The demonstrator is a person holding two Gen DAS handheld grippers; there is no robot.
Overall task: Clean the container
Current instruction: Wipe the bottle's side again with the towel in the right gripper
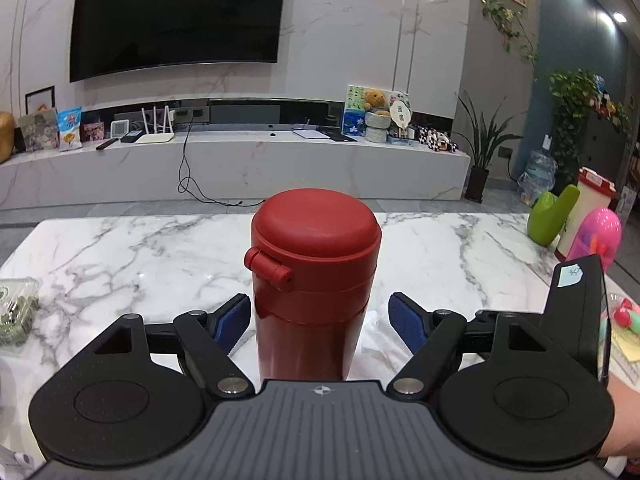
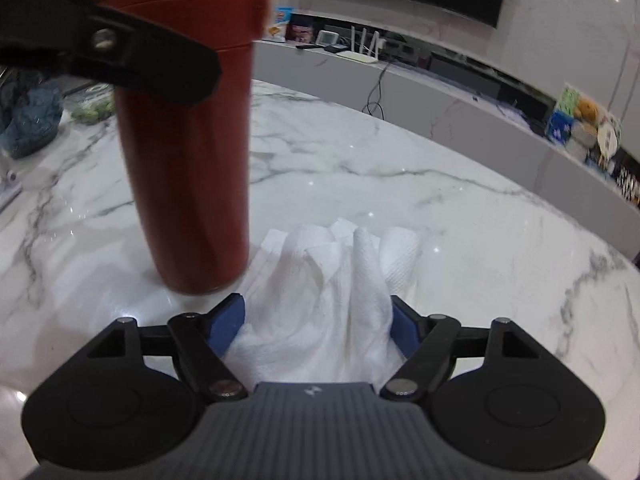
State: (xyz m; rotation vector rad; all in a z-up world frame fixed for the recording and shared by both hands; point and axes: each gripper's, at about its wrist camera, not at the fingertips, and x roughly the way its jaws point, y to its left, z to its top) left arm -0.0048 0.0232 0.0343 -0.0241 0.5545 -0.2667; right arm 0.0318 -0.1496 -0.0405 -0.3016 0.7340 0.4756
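At the far left of the left wrist view a clear packet of greenish food (image 1: 16,312) lies on the marble table (image 1: 132,248); the right wrist view shows a blue crumpled cloth or bag (image 2: 30,120) near that same side. Moving inward, the left claw (image 1: 320,320) stands with its jaws apart on either side of the red container (image 1: 314,280), its left blue pad just beside or touching the body and its right blue pad clear of it with a gap showing. The container is an upright red flask with its domed lid shut and a hinge knob on its left, standing on the table in the middle of the left wrist view and at the upper left of the right wrist view (image 2: 188,148), where the left claw's black linkage crosses in front of it. Just to the right of the flask's base, a white paper towel (image 2: 332,280) lies bunched on the table, and the right claw (image 2: 318,320) sits around it, jaws apart, with the towel filling the space between the blue pads. At the far right edge of the table stand a green object (image 1: 552,216) and a pink one (image 1: 596,236).
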